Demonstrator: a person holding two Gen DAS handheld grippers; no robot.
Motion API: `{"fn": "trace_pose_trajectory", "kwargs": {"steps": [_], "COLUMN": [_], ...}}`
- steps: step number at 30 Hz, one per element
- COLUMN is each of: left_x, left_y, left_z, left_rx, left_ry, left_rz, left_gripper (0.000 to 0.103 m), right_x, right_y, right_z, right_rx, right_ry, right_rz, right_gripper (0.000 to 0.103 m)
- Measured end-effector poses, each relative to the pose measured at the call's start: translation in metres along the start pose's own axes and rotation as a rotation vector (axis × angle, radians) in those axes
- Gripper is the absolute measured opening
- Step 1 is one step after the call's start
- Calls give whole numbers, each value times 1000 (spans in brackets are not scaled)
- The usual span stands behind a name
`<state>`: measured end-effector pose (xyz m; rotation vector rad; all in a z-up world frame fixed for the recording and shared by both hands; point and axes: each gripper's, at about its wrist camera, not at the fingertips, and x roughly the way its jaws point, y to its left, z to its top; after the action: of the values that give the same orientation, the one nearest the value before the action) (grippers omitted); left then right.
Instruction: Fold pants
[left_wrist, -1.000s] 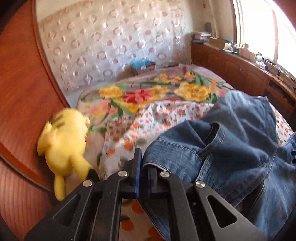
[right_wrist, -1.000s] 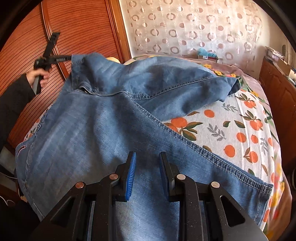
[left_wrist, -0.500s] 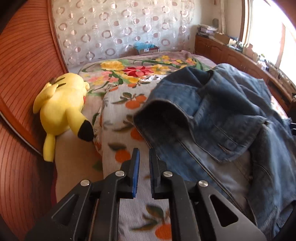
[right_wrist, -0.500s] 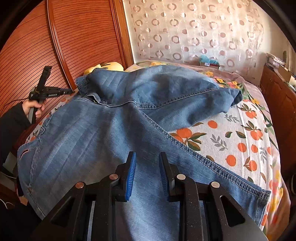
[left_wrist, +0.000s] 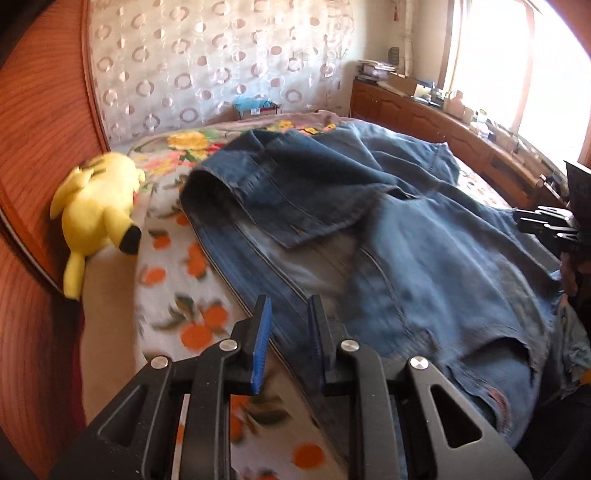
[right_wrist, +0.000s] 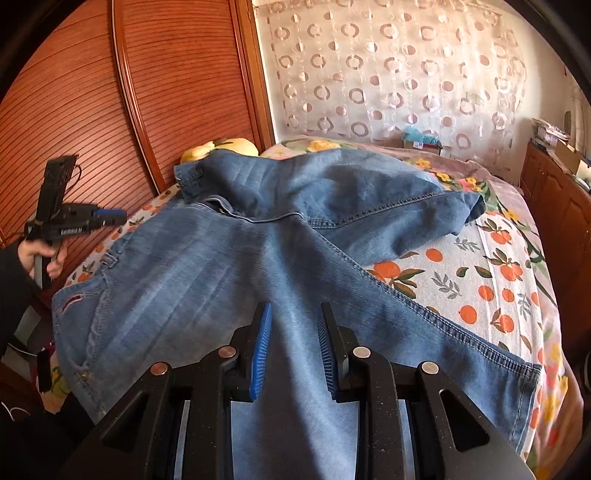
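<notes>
- The left gripper (left_wrist: 289, 332) sits at the bottom centre of the left wrist view; its jaws have just been opening and now stand a narrow gap apart, with nothing pinched between the blue pads.
- Past those jaws the edge of the jeans (left_wrist: 388, 236) crosses the frame over the orange-print sheet (left_wrist: 173, 295).
- The right gripper (right_wrist: 293, 338) sits at the bottom centre of the right wrist view, jaws a narrow gap apart and empty, hovering over a pant leg.
- The jeans (right_wrist: 229, 273) lie spread on the bed and fill the middle of both views: the waistband lies at lower left of the right wrist view, one leg runs to the lower right, and the other leg is folded across toward the upper right.
- In the right wrist view the left gripper (right_wrist: 107, 216) shows at the left edge, held in a hand (right_wrist: 38, 254) with a dark sleeve, apart from the jeans.
- A yellow plush toy (left_wrist: 96, 210) lies at the left of the left wrist view, against the wooden headboard (left_wrist: 40, 122) and just beside the sheet.
- A flowered blanket (left_wrist: 184, 147) covers the far part of the bed, in front of a curtain (right_wrist: 388, 74) with ring patterns.
- Wooden cabinets (left_wrist: 424, 122) run along the upper right, under a bright window (left_wrist: 517, 62).
</notes>
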<state>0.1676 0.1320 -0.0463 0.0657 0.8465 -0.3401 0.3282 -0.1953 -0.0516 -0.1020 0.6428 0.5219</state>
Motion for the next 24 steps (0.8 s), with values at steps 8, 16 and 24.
{"fn": "trace_pose_trajectory", "kwargs": {"steps": [8, 16, 24], "left_x": [-14, 8, 16], "left_y": [-28, -41, -36], "left_z": [-16, -24, -27], "left_rx": [-37, -75, -112], "left_ry": [-17, 50, 46], "left_rz": [-65, -63, -21], "left_gripper": [21, 22, 23], "right_x": [-14, -11, 3], "right_y": [7, 12, 9], "right_z": [-8, -16, -24], "right_rx": [-12, -36, -24], "right_ry": [-18, -17, 10], "right_rz": [-6, -31, -44], "right_gripper": [26, 26, 26]}}
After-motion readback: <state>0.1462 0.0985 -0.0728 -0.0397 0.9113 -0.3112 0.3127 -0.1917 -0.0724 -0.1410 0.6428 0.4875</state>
